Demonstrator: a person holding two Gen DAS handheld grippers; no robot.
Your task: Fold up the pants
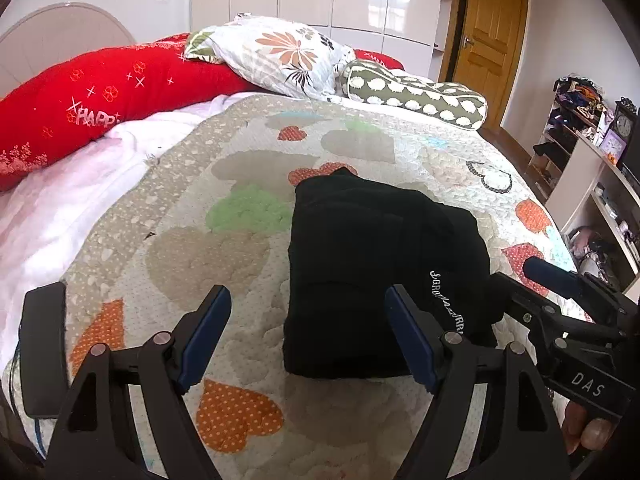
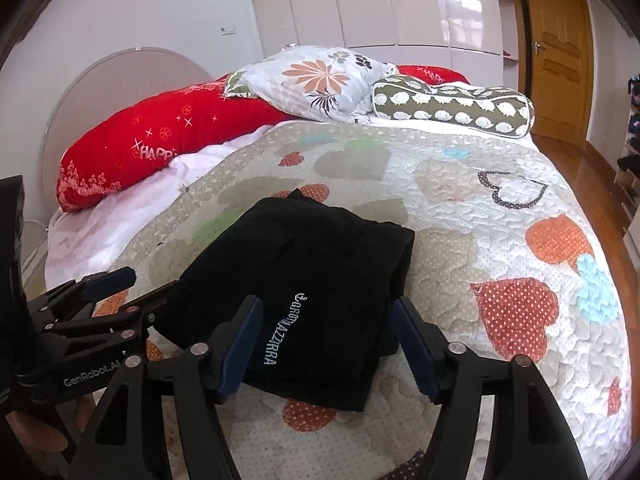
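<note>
— Red bolster (image 1: 92, 108) far left, its lettering cut short by a fold; what sits beside it?

— A floral pillow (image 1: 280, 54) overlapping it, then a spotted roll cushion (image 1: 416, 94). The headboard (image 1: 60, 28) is mostly hidden behind the bolster.

— And the pants?

— The black pants (image 1: 380, 264) lie folded into a compact block on the heart-patterned quilt (image 1: 180, 216), mid-bed. Its layers blur into one dark mass; only the white lettering shows clearly.

— The tools?

— The left gripper (image 1: 308, 332) has its jaws spread wide, holding nothing, with the block's near left edge between them. The right gripper (image 2: 328, 344) is likewise parted and empty, the lettering just ahead of it.

— Far right?

— Shelves (image 1: 576, 128) of clutter, too small to identify, and a wooden door (image 1: 492, 36).
</note>
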